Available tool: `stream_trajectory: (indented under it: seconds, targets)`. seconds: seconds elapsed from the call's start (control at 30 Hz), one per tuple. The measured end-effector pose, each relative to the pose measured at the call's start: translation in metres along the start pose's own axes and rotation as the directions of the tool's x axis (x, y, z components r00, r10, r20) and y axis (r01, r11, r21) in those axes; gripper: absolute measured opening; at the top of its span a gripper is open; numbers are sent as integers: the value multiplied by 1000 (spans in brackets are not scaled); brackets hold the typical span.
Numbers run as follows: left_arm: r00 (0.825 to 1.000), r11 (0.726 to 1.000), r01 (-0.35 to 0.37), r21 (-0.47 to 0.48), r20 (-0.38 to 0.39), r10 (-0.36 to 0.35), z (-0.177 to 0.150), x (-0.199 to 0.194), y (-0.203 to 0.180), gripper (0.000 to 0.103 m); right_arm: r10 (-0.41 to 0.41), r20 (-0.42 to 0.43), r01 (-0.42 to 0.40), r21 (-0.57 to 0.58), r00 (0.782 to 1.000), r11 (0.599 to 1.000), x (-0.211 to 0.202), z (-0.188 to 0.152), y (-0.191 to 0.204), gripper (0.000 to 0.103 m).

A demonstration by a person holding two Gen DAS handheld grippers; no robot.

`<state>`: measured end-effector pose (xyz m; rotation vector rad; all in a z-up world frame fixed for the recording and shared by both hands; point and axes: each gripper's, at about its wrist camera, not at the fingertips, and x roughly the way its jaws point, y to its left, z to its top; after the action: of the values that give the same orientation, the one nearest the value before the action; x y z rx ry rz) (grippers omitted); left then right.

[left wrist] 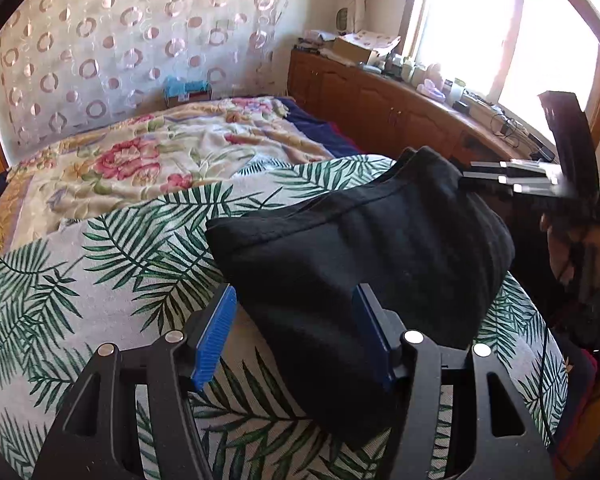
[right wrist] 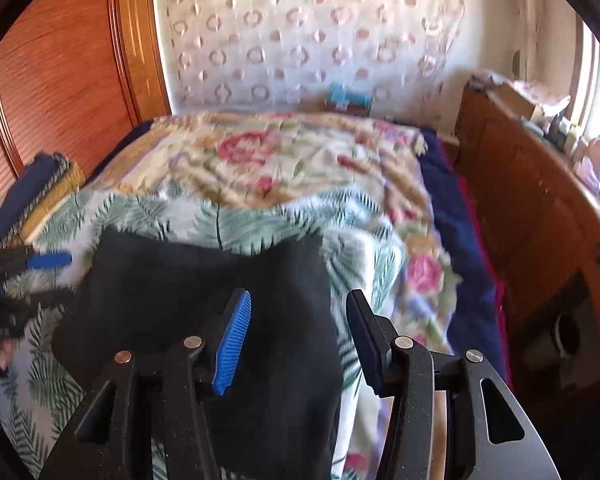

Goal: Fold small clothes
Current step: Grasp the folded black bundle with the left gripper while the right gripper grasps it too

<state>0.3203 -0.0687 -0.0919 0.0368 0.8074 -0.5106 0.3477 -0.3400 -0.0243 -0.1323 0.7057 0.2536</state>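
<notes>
a black garment (left wrist: 364, 248) is lying folded into a thick, soft bundle with a stitched hem showing, resting on the palm-leaf sheet (left wrist: 100, 264) of the bed. the left gripper (left wrist: 296, 336) is standing released, its blue pads spread astride the garment's near edge. the right gripper (right wrist: 300, 336) is hanging open over the garment's right edge, gripping nothing.

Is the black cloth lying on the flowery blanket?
No, the black cloth lies on the palm-leaf sheet; the flowery blanket is farther back.
</notes>
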Motion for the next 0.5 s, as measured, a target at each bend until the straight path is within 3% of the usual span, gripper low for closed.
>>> stream_trajectory:
  seconds: [0.2,0.5]
  targets:
    - [999,1000,-29,4,-45,29,7,22,5,61,-1,-62,4,36,998,999,18,-3,-13,56]
    - [996,1000,-12,-24,-91,9,3,42,14,61,61,-46,-57,89,997,994,31,0,-18,57]
